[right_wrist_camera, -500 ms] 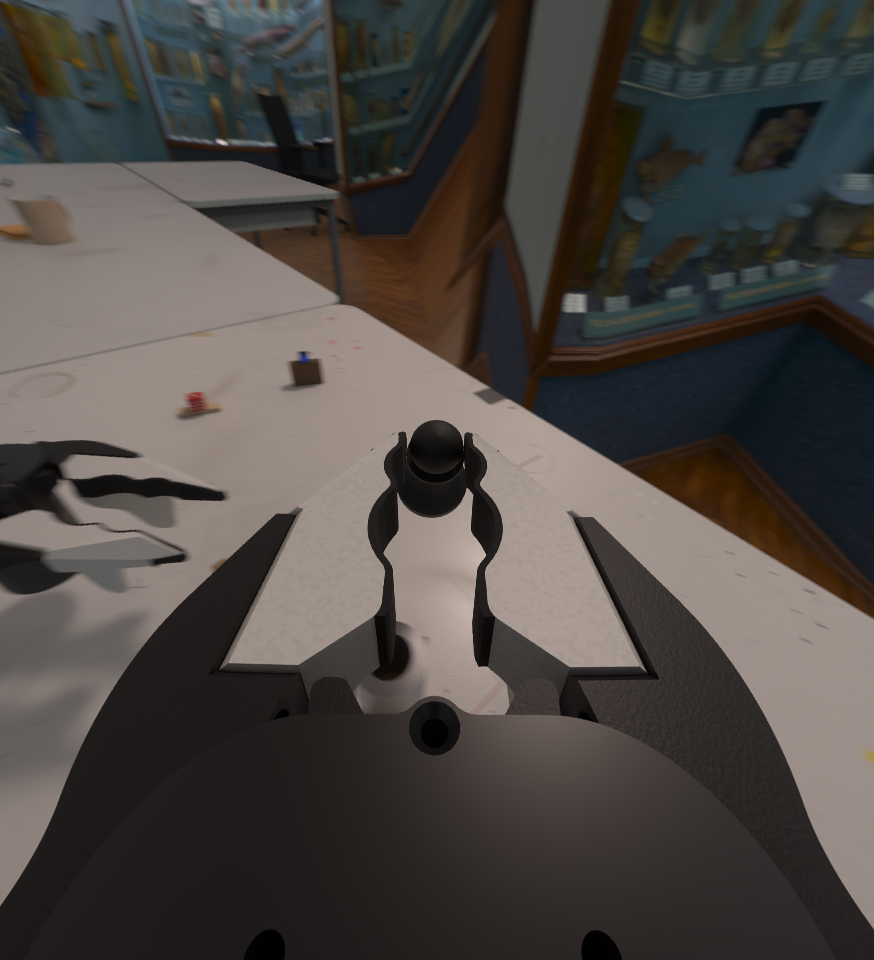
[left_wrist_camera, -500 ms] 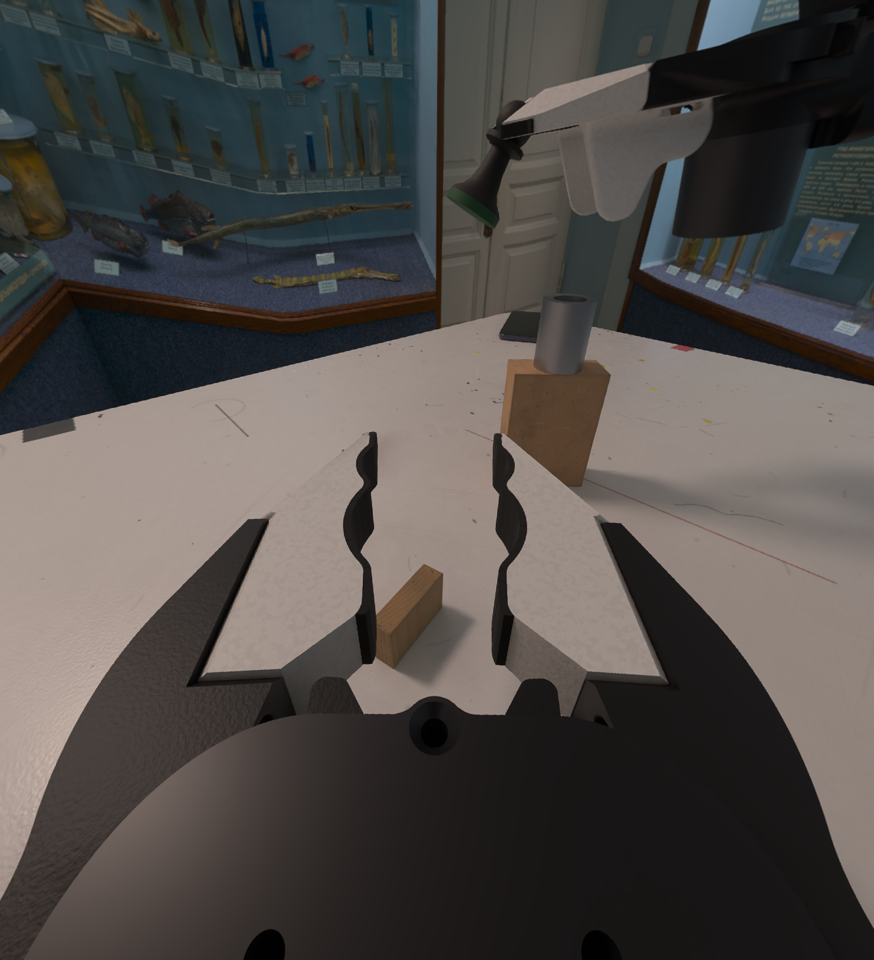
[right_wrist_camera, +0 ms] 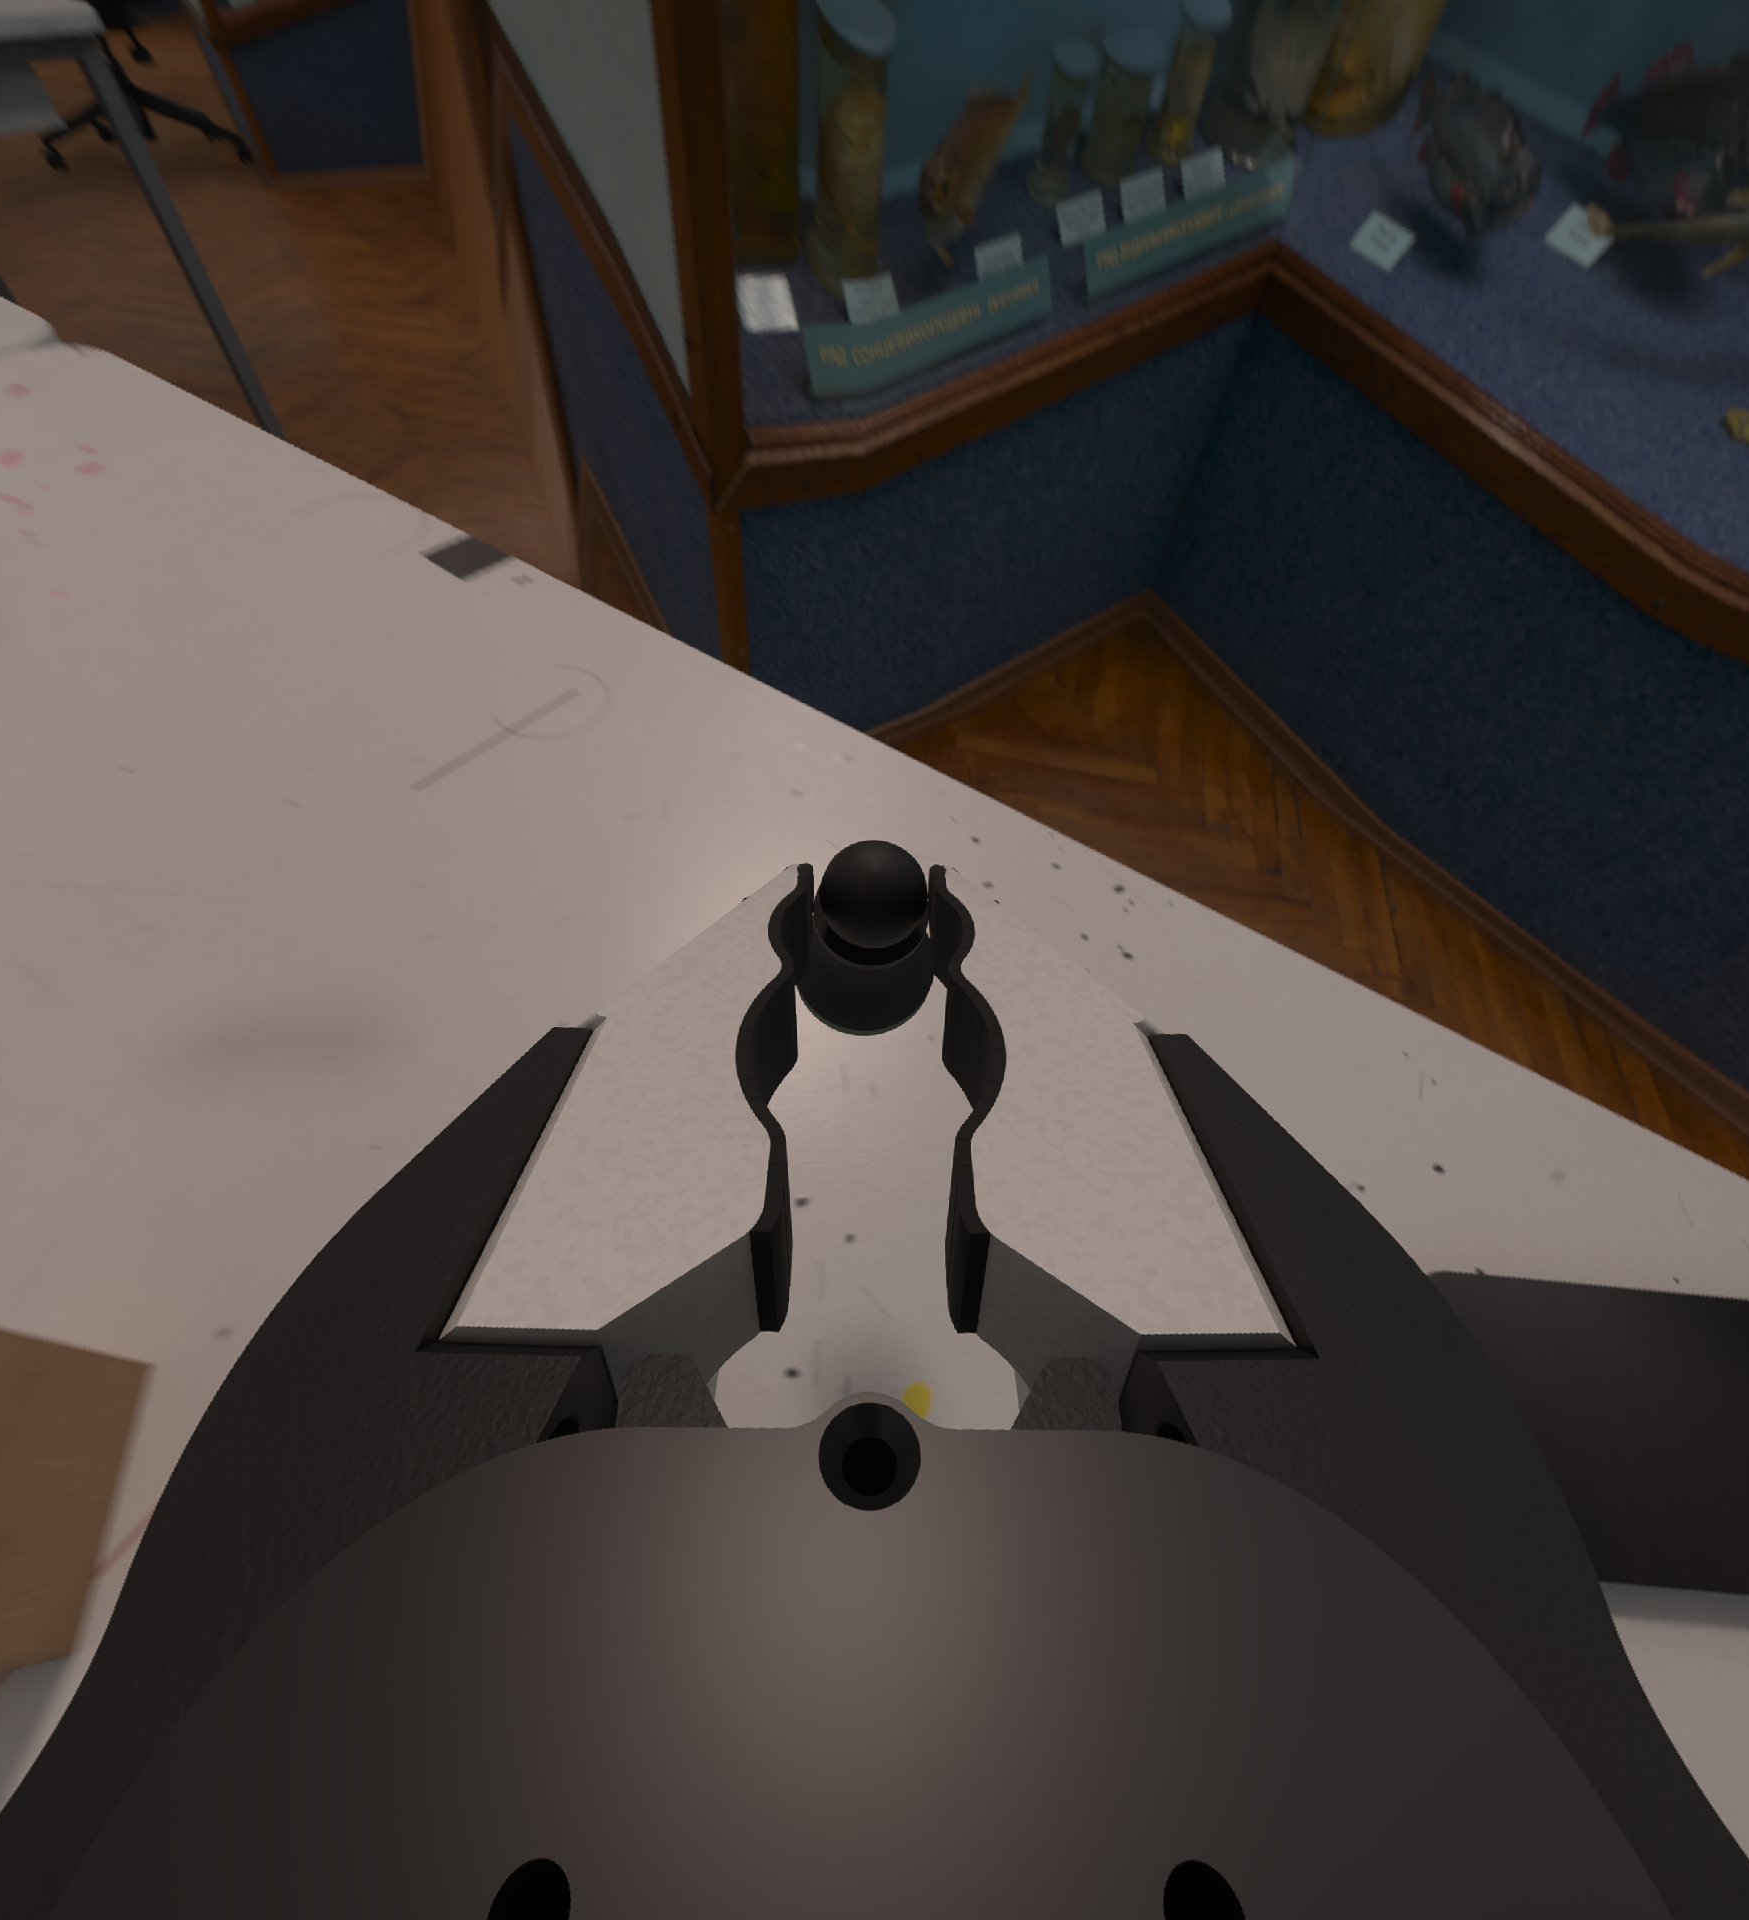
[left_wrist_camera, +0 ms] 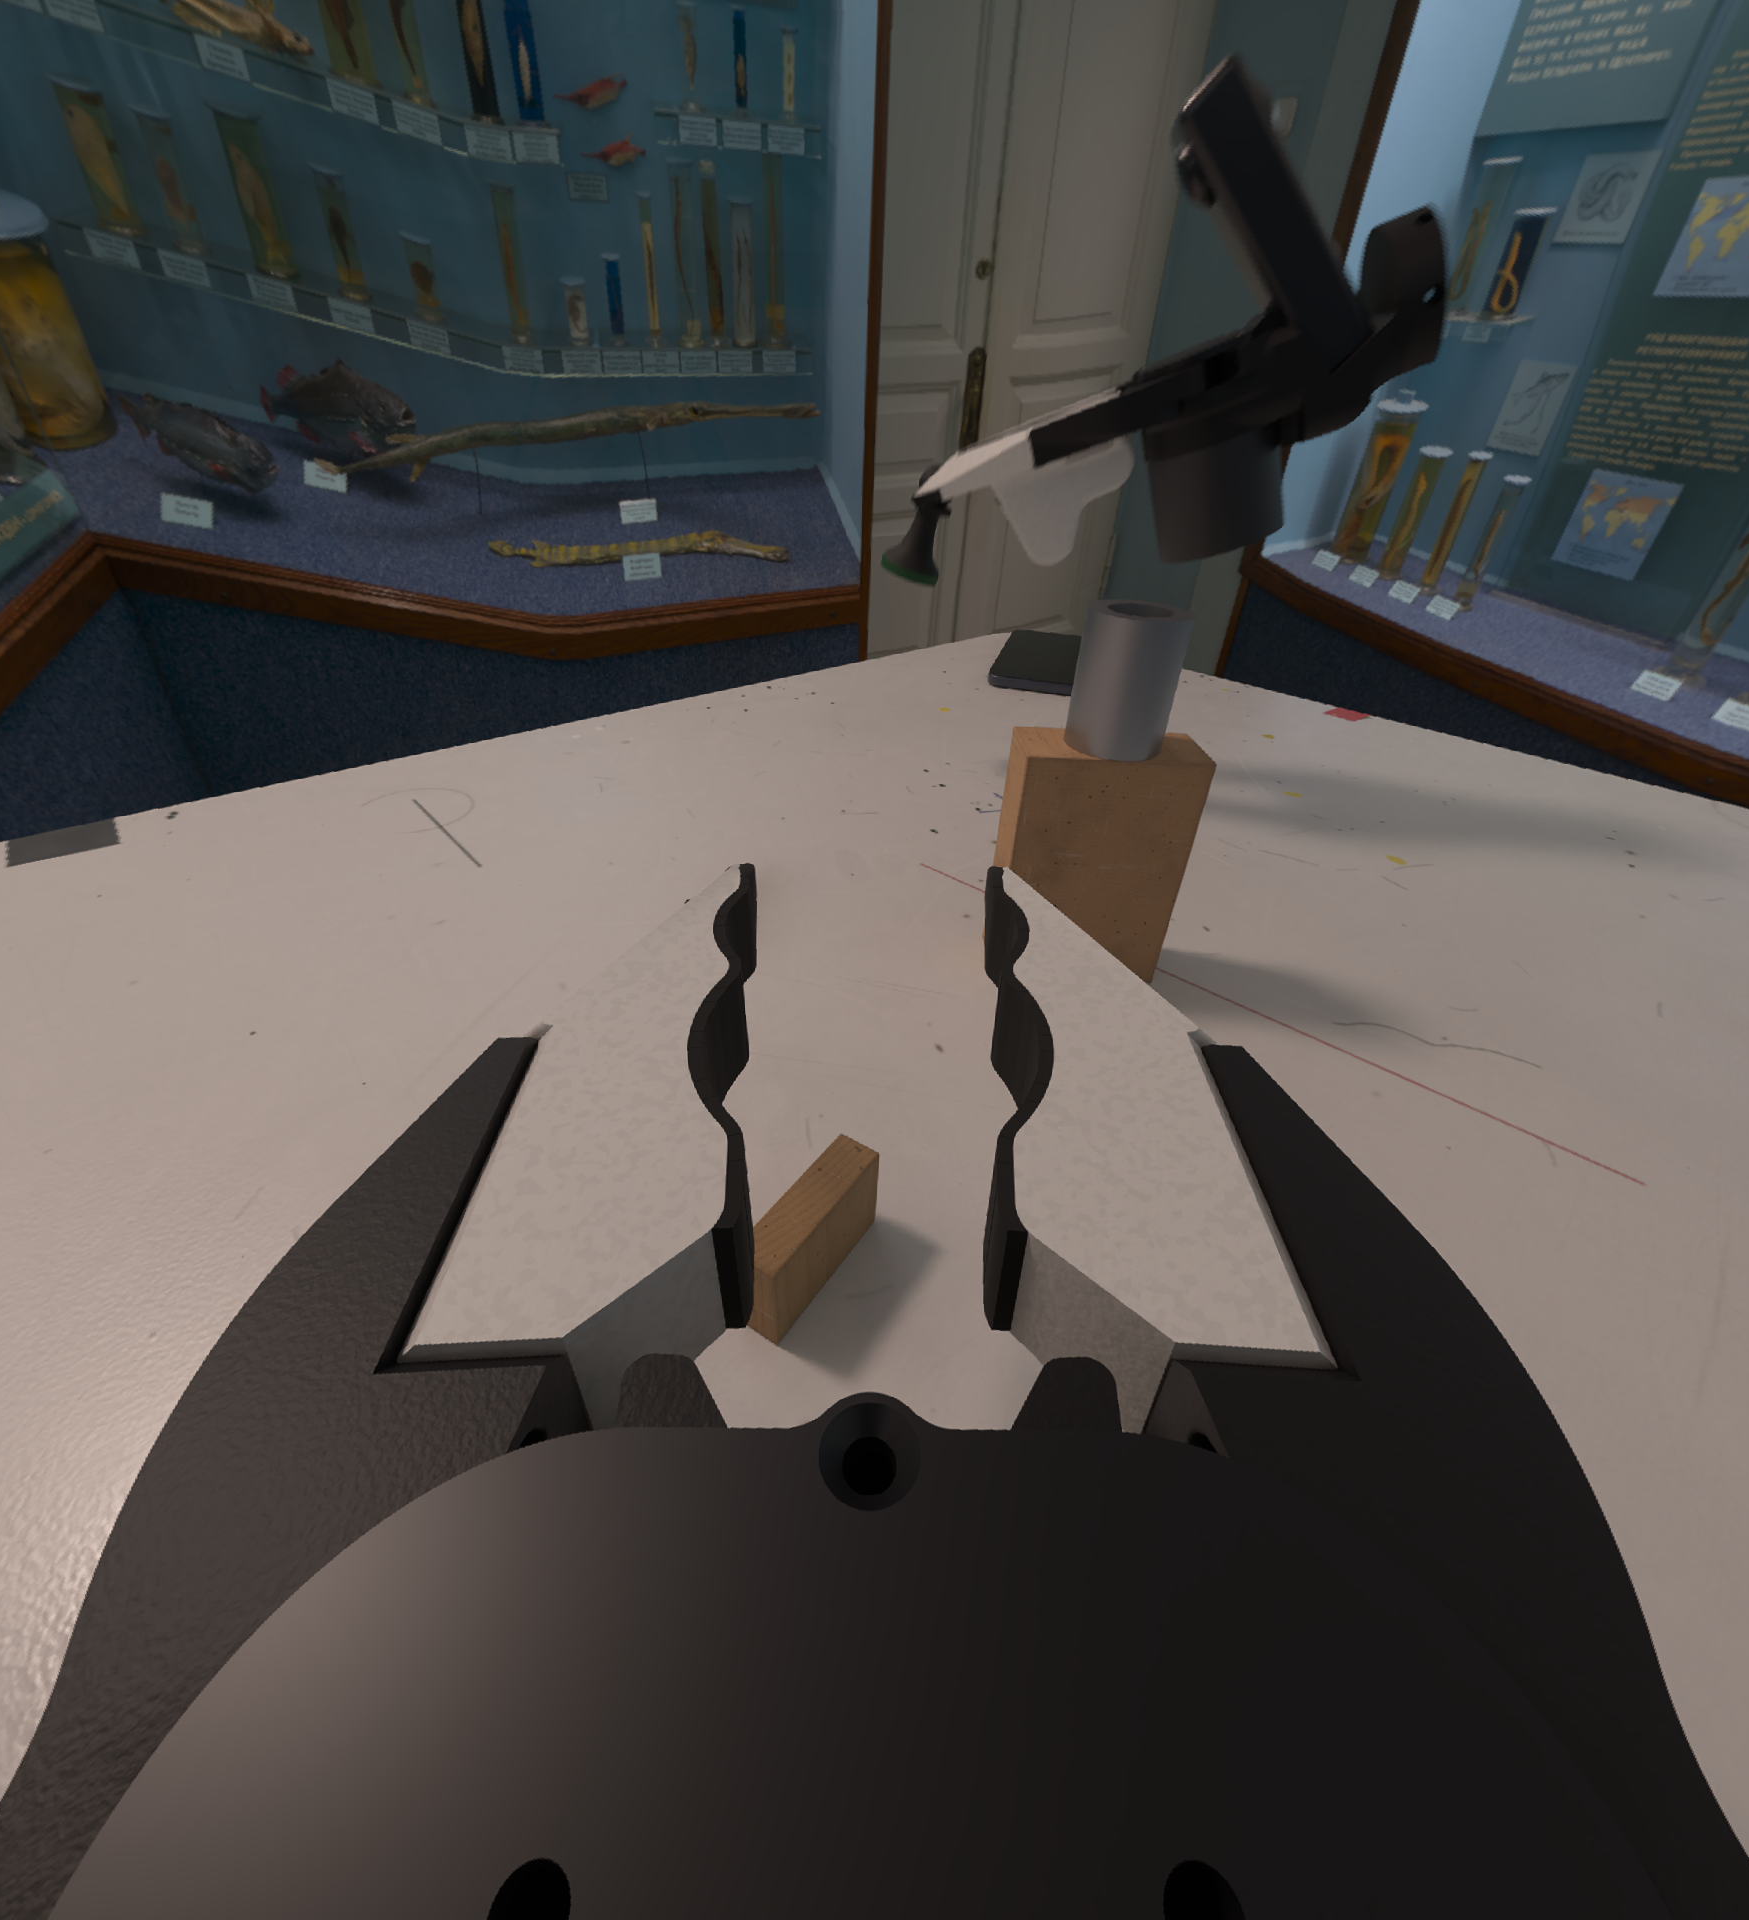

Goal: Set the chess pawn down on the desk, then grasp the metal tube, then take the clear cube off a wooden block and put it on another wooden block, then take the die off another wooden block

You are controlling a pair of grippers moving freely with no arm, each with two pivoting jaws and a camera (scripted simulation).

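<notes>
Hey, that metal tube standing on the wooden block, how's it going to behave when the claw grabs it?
The metal tube stands upright near the edge of a tall wooden block, so a sideways nudge would probably tip it off. Its smooth grey wall looks slippery. Being hollow and open-topped, it is likely light, and once on its side it would probably roll.

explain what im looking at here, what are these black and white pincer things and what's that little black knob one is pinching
Each picture comes from a camera mounted on a two-finger claw, looking along its fingers. In the left wrist view, the left claw is open and empty above a white desk, with a small wooden block below it. Farther off, a metal tube stands on a taller wooden block. The right claw, also seen in the air in the left view, pinches a black chess pawn by its neck, above the desk.
</notes>
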